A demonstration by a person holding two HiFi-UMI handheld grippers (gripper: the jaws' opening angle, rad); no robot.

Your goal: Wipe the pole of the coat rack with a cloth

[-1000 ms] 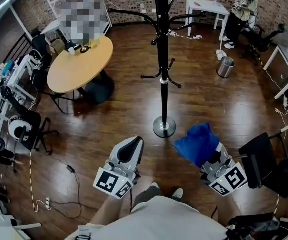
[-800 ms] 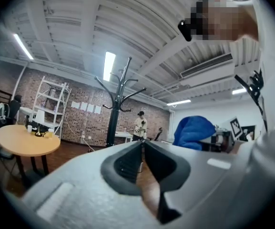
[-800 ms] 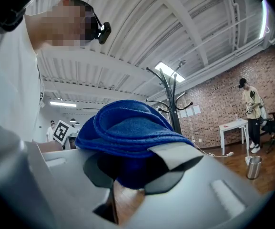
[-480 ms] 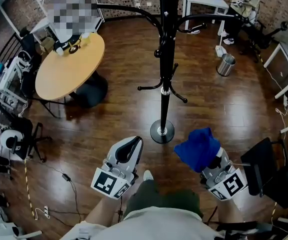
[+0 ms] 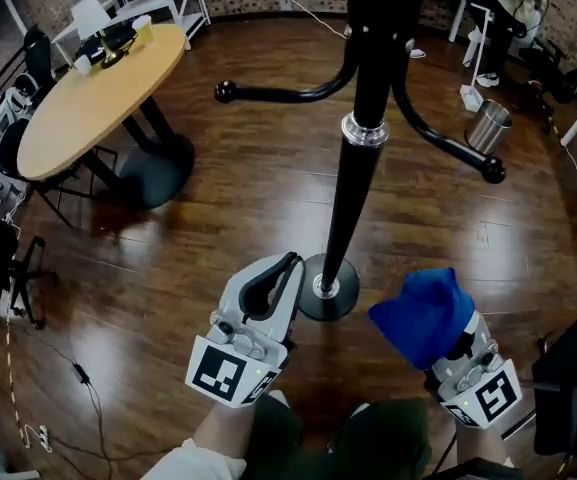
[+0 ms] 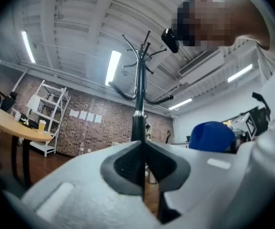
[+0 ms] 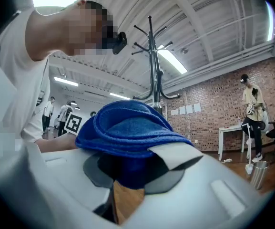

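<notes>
Pole (image 5: pixel 353 198) of coat rack stands upright on dark wood floor (image 5: pixel 218 208). Its round black base (image 5: pixel 326 296) sits directly ahead of the person, between the two grippers. Two curved hook arms branch off near the silver collar (image 5: pixel 365 129): one out to the left (image 5: pixel 268 93), one down to the right (image 5: pixel 448 146), both w/ ball ends.

L gripper (image 5: pixel 280 271): jaws fully together, pads meeting along a thin seam, nothing between them. Tip lies just beside the base, on its left in head view; no contact w/ pole seen. L gripper view looks upward, pole rising straight above the closed jaws.

R gripper (image 7: pixel 127 178): jaws clamped on blue cloth (image 5: pixel 423 313). Fabric is bunched and folded over the tips, so tips are covered from above. Cloth is right of the base, near the pole but apart from it, not touching.

Surroundings: round wooden table (image 5: pixel 88 98) at far left w/ small items at its far edge, metal bin (image 5: pixel 489 126) at back right, cable (image 5: pixel 78 373) on floor at left. Person's dark trousers (image 5: pixel 368 443) show at bottom edge between the grippers.
</notes>
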